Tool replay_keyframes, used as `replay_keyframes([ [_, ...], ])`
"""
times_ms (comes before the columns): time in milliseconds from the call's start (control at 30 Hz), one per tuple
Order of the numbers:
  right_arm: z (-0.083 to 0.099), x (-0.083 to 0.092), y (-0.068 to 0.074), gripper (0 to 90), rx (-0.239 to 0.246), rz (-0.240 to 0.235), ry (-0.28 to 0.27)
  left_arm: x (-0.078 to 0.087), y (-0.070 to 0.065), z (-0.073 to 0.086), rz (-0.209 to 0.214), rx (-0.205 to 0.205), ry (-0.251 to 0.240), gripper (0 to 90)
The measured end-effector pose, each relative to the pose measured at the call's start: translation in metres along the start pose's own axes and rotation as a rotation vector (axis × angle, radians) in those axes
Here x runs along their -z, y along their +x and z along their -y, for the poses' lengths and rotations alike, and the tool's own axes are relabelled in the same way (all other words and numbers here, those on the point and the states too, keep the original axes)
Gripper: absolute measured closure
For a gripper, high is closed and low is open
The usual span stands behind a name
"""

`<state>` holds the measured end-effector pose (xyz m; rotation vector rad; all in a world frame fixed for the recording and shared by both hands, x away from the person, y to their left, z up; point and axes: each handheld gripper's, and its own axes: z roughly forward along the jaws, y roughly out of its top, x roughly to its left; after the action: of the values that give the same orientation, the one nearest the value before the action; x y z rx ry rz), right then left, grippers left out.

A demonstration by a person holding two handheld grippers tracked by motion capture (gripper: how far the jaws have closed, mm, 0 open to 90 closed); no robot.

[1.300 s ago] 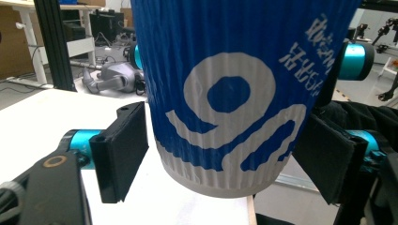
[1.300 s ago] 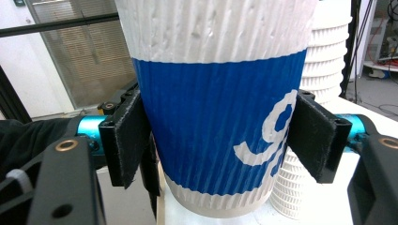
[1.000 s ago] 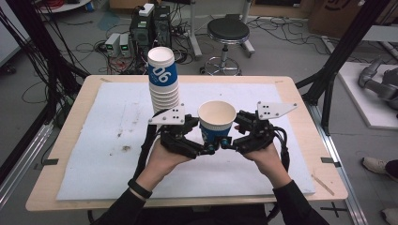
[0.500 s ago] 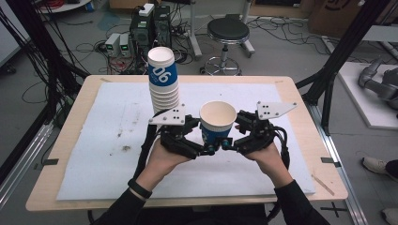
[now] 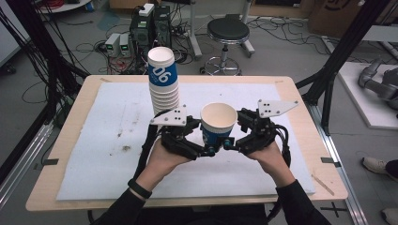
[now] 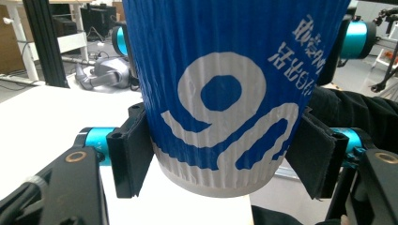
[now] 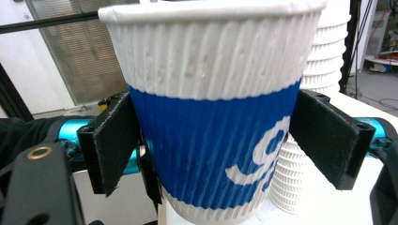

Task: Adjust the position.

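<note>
The paper cup (image 5: 218,123) stands upright between our two grippers, just above the white mat (image 5: 94,140) near the middle of the table (image 5: 300,101), its open mouth facing up. We hold it low on its blue band. Our left gripper (image 5: 206,151) comes in from the left and is clamped on the cup: in the left gripper view both black pads (image 6: 133,154) press against the ribbed wall of the cup (image 6: 220,93) close to its base, one on each side. Our right gripper (image 5: 230,145) reaches in from the right at the same height, with the cup between its jaws too. Its jaws have just been opening, and in the right gripper view the near pad (image 7: 115,140) lies along the cup (image 7: 211,117) while the far pad (image 7: 328,136) stands angled off the wall, so we read that grip as let go. Just behind the cup and to its left, a stack of cups (image 5: 163,79) rises upright from the mat, taller than the single cup and apart from it. In the right gripper view the stack (image 7: 324,70) shows just beyond the held cup.
</note>
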<state>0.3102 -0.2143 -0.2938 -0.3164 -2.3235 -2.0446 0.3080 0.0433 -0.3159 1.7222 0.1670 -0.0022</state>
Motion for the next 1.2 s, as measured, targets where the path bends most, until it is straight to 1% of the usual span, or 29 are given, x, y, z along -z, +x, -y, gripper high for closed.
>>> replay_keyframes([
  [267,-0.0049,0.0047,0.0016,17.2,-0.002,0.007,-0.021,-0.003,-0.001,0.0009,-0.013,-0.009,0.037,29.8],
  [333,-0.0058,0.0055,0.0021,17.2,-0.006,0.004,-0.021,-0.004,-0.0013,0.001,-0.018,-0.019,0.048,29.8],
  [400,-0.0059,0.0054,0.0017,17.2,-0.01,0.002,-0.028,-0.0051,-0.0015,0.001,-0.019,-0.019,0.058,29.8],
  [600,-0.0058,0.0066,0.0009,18.1,-0.013,-0.005,-0.037,-0.005,-0.0012,0.0011,-0.021,-0.022,0.07,29.9],
  [667,-0.0055,0.0066,0.0011,19.3,-0.02,-0.006,-0.032,-0.0053,-0.0011,0.0014,-0.02,-0.021,0.07,30.0],
  [767,-0.0054,0.0069,0.0016,21.4,-0.005,-0.003,-0.035,-0.0055,-0.0018,0.0012,-0.018,-0.023,0.071,30.1],
  [933,-0.0051,0.0075,0.0021,23.0,-0.002,-0.004,-0.041,-0.0049,-0.0023,0.0009,-0.015,-0.025,0.064,29.3],
  [967,-0.0051,0.0075,0.0021,23.1,-0.002,-0.004,-0.041,-0.005,-0.0021,0.0009,-0.012,-0.024,0.064,28.2],
  [1067,-0.005,0.0074,0.0021,23.2,0.0,-0.001,-0.038,-0.0052,-0.0014,0.0008,-0.013,-0.015,0.056,21.0],
  [1100,-0.0048,0.0075,0.0017,23.2,0.003,-0.001,-0.041,-0.0049,-0.0014,0.0008,-0.014,-0.004,0.047,19.0],
  [1200,-0.0047,0.0078,0.0015,23.2,0.006,0.007,-0.039,-0.0031,-0.0002,-0.0002,-0.01,-0.004,0.038,18.3],
])
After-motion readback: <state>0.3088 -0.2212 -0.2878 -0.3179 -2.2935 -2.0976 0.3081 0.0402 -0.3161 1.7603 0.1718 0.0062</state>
